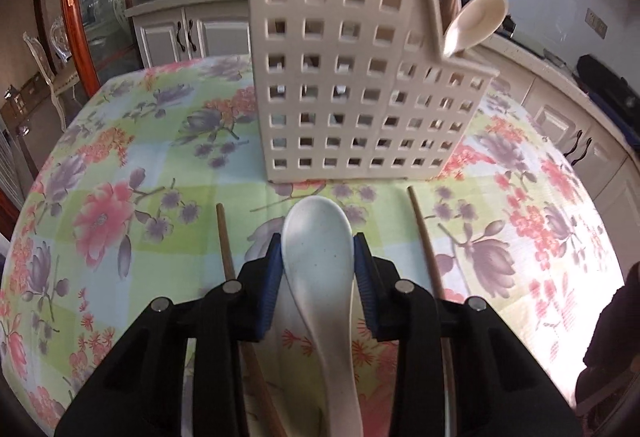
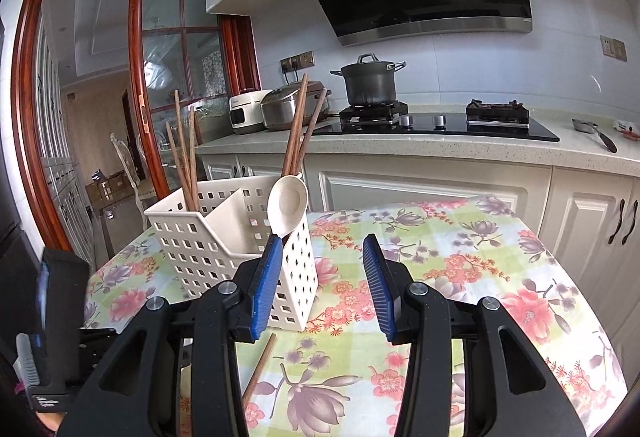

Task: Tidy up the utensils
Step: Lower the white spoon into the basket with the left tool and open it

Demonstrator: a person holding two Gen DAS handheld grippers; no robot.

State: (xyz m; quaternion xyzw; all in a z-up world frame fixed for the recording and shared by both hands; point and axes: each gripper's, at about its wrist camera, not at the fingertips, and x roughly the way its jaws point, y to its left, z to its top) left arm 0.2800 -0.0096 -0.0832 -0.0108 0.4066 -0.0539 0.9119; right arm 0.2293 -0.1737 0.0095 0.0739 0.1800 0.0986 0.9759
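Observation:
A white ceramic spoon (image 1: 320, 269) lies lengthwise between the blue pads of my left gripper (image 1: 318, 257), which is shut on the spoon's bowl just above the floral tablecloth (image 1: 140, 177). Two wooden chopsticks (image 1: 226, 245) (image 1: 426, 241) lie on the cloth either side of it. Ahead stands the cream perforated utensil holder (image 1: 352, 85) (image 2: 224, 237), with another white spoon (image 1: 476, 23) (image 2: 286, 205) and several chopsticks (image 2: 298, 125) upright in it. My right gripper (image 2: 320, 273) hovers open and empty to the right of the holder, above a lying chopstick (image 2: 260, 369).
Behind the table runs a kitchen counter (image 2: 400, 145) with a dark pot (image 2: 370, 83) on the stove and two rice cookers (image 2: 276, 109). A wood-framed glass door (image 2: 172, 77) is at the left. A black device (image 2: 60, 317) sits at the left edge of the right wrist view.

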